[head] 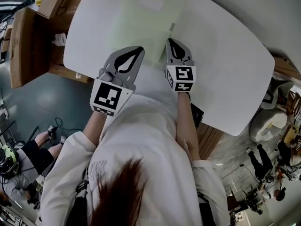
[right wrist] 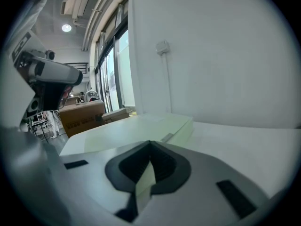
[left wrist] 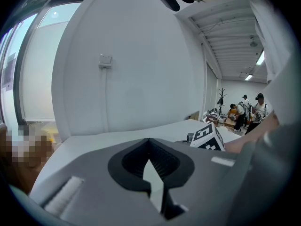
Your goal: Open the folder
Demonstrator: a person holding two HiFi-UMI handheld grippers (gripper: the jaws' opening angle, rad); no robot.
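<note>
A pale green folder [head: 146,22] lies flat and closed on the white table [head: 225,69], with a white label [head: 151,4] on its far part and a small clasp [head: 172,27] on its right edge. My left gripper [head: 140,50] hovers over the folder's near edge, shut with nothing in it. My right gripper [head: 169,41] is by the folder's right edge, just short of the clasp, also shut and empty. In the right gripper view the folder [right wrist: 141,128] and clasp [right wrist: 167,137] lie just ahead of the right gripper [right wrist: 150,143]. The left gripper [left wrist: 149,140] faces bare table top.
Cardboard boxes [head: 23,46] stand on the floor left of the table. A white wall [left wrist: 141,55] with a switch [left wrist: 105,60] rises behind the table. People [left wrist: 244,109] are in the room far to the right. The right gripper's marker cube [left wrist: 207,138] shows beside the left one.
</note>
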